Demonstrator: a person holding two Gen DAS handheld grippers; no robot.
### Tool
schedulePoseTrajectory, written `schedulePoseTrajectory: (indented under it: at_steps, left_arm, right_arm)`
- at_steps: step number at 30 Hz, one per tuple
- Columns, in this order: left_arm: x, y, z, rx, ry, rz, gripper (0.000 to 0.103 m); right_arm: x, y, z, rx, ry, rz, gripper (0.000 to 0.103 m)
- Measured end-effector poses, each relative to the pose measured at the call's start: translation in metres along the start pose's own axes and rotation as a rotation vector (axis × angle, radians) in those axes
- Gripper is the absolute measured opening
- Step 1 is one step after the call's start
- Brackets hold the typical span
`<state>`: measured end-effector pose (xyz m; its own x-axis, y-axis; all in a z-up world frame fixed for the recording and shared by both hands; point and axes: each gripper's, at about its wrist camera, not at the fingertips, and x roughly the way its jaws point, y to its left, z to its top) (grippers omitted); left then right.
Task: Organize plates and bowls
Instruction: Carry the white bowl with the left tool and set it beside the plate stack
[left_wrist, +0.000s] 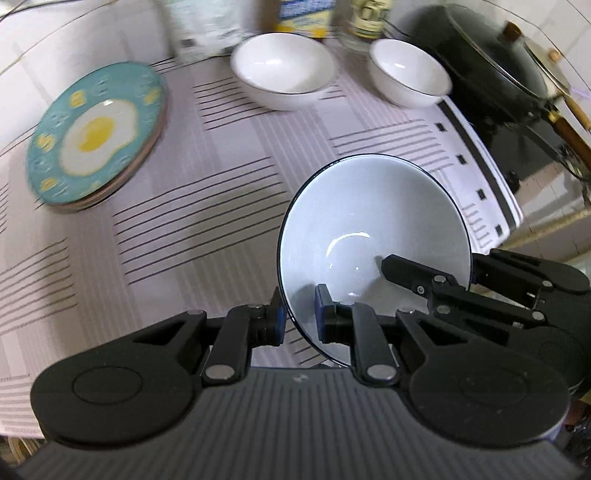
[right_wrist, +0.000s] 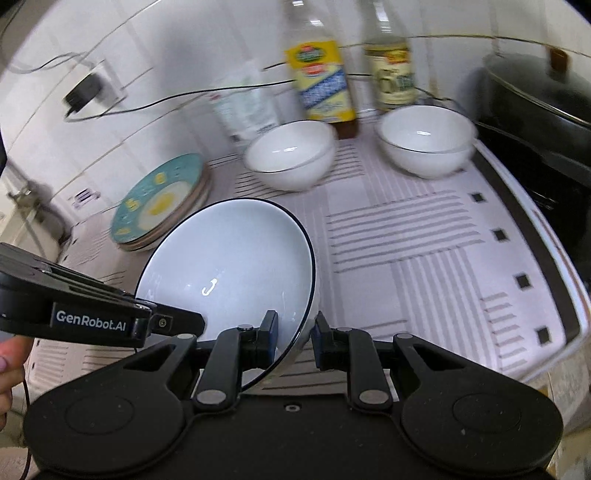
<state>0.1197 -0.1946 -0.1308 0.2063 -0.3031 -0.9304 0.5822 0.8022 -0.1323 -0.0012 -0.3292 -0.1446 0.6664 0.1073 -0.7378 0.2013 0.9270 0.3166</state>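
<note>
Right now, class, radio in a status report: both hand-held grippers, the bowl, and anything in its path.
Left hand-held gripper and right hand-held gripper both clamped on the held bowl's rim, opposite sides. Bowl tilted, off the mat. Two white bowls ahead; plate stack left.

Glossy glazed ceramic bowl (left_wrist: 373, 229); matt, seemingly plastic tablecloth (left_wrist: 207, 206); wooden pot handle (left_wrist: 572, 136)
</note>
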Motion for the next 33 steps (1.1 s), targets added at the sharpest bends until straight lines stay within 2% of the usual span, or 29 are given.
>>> schedulePoseTrajectory:
  at_steps: [7,20,33]
  left_arm:
    - [-0.013,0.049,-0.014,-0.104,-0.012,0.028,0.014]
    - [-0.011,0.122,-0.025,-0.262,-0.016,0.097,0.015]
    - [0.016,0.176,-0.038,-0.358,0.028,0.135,0.015]
  right_arm:
    - [0.017,0.039,0.008,-0.088,0.036,0.070,0.023]
    - [0.066,0.102,0.020,-0.217,0.119,0.173,0.024]
    - [0.126,0.136,0.022,-0.300,0.194,0.250,0.024]
